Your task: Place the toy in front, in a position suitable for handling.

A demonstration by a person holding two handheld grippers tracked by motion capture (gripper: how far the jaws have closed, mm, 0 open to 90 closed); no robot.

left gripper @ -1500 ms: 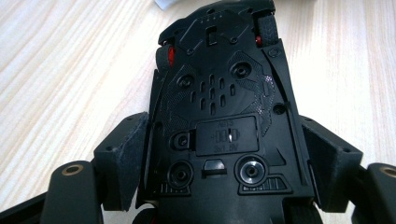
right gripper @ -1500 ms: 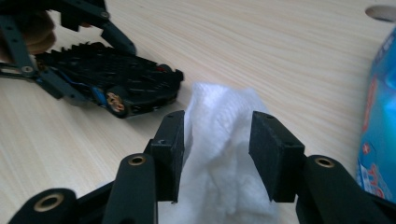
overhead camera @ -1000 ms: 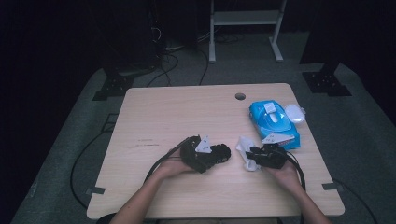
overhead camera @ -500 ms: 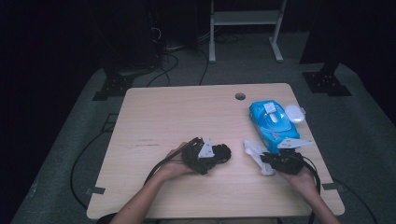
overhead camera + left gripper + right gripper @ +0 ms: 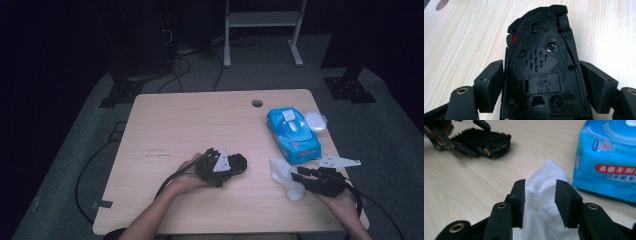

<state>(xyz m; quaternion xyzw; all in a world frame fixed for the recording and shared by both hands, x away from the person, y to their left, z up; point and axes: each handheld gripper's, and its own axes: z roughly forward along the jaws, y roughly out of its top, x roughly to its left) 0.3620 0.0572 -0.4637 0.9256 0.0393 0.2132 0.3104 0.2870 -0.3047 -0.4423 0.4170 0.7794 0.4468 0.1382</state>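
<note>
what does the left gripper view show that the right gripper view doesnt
Left gripper view alone: the underside of a black toy car held between its jaws, with a battery cover, speaker slots, screws and two wheels at the far end.

Right gripper view alone: a white wipe bunched between its jaws, and a blue wet-wipe pack lying just beyond it. Farther off, the left hand-held gripper shows from the side with the dark car in it.

Both: a pair of black padded jaws closed on something, the car, and the light wooden table.
</note>
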